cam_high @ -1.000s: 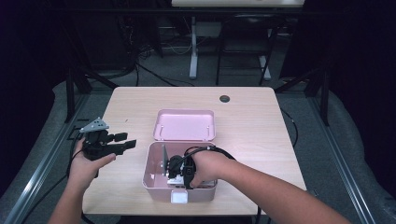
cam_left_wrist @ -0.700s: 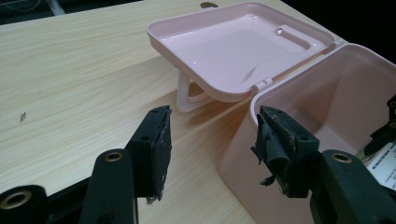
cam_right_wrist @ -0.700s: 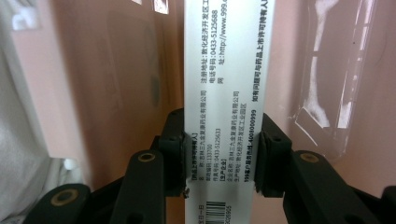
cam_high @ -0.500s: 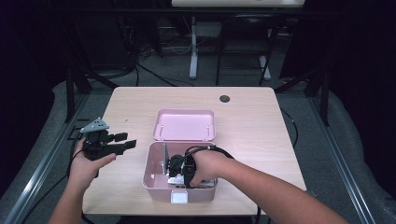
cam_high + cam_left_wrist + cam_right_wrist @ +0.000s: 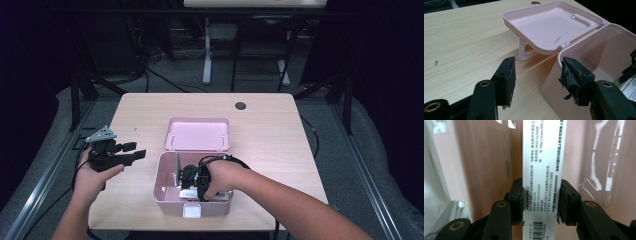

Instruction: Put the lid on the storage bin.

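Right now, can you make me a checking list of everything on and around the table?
Surface: light wooden table, with a small round dark spot near its far edge.
Job's things: open pink box with its lid laid back behind it; a white printed carton stands inside the box.
Clutter: nothing seen.
Grippers: left tongs open, held beside the box and gripping nothing; right tongs inside the box, jaws pressed on both sides of the carton.
Cables: a black cable loops over the right hand; more cables lie on the floor behind.
Surroundings: dark room, metal stand legs beyond the table.
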`<control>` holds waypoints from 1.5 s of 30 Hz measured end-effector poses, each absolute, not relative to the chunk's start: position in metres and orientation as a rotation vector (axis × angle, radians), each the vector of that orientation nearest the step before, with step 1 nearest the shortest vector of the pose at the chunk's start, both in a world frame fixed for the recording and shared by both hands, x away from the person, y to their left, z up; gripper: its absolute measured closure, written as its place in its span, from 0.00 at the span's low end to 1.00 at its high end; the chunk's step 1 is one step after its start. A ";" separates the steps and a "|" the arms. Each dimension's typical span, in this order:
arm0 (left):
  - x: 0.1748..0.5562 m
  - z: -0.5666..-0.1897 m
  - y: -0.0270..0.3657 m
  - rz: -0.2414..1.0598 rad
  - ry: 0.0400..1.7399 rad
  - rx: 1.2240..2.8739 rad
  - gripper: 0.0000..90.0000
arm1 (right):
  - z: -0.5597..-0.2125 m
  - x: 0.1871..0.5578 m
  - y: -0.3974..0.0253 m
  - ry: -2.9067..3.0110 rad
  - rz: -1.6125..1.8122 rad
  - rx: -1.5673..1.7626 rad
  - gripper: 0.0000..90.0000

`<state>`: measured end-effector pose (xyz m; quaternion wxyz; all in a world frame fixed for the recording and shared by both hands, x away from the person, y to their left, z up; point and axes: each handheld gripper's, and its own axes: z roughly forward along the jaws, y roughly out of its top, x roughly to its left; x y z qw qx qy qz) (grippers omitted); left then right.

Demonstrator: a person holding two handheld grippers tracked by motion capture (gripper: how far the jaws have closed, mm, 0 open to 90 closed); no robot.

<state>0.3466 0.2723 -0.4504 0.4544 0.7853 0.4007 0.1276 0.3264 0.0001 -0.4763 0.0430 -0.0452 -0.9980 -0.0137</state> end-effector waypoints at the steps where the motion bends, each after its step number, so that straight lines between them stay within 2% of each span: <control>1: 0.347 -0.450 0.272 0.315 0.989 1.938 0.50 | -0.476 0.327 0.000 -3.052 -0.045 -0.139 0.67; 23: 0.347 -0.450 0.273 0.316 0.988 1.937 0.50 | -0.473 0.324 0.000 -3.040 -0.056 -0.123 0.66; 45: 0.347 -0.452 0.271 0.313 0.987 1.939 0.50 | -0.421 0.321 -0.018 -3.094 -0.217 -0.255 0.65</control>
